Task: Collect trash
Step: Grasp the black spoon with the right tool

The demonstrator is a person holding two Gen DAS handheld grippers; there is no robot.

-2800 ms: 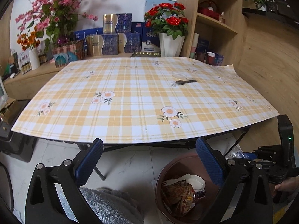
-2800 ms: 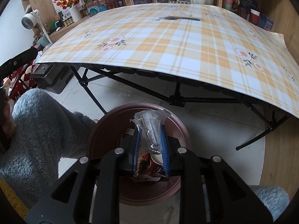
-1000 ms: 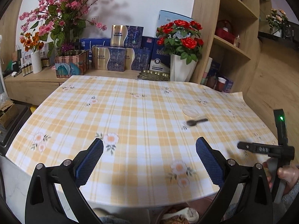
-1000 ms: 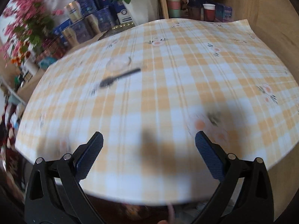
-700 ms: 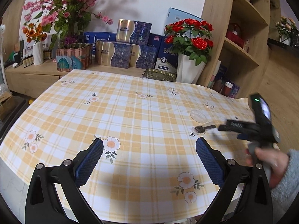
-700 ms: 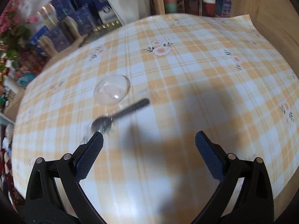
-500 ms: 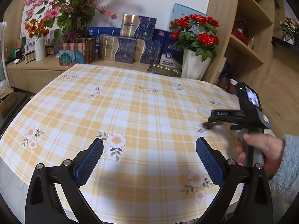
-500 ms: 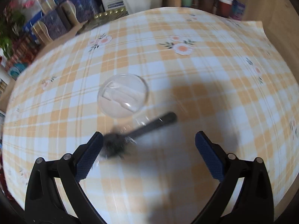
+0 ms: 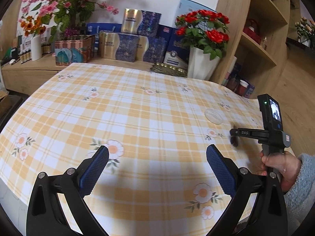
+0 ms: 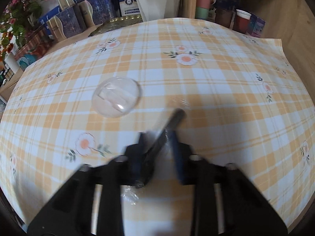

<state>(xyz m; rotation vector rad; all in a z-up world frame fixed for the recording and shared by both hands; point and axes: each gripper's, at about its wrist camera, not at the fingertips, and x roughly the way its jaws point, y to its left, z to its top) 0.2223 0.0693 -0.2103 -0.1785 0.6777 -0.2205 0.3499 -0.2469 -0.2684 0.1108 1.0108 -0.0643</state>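
My right claw [image 10: 157,153] had just been closing, narrow around the wrapped black plastic spoon [image 10: 167,131] at 6 o'clock on the surface [image 10: 216,90]; light, stiff, slippery film, so gripped mid-handle. Left claw [image 9: 157,169] wide, empty.

left gripper [image 9: 157,169]: jaws wide apart, nothing between blue pads [image 9: 94,170], pointing forward and down. right gripper [image 10: 159,153]: tilted steeply down, jaws just closing, blurred; thin dark item between them, contact of pads unclear through blur. right hand [image 9: 279,167] at far right of left view, wrapped round gripper handle, fuzzy light-blue sleeve [image 9: 301,186] at wrist.
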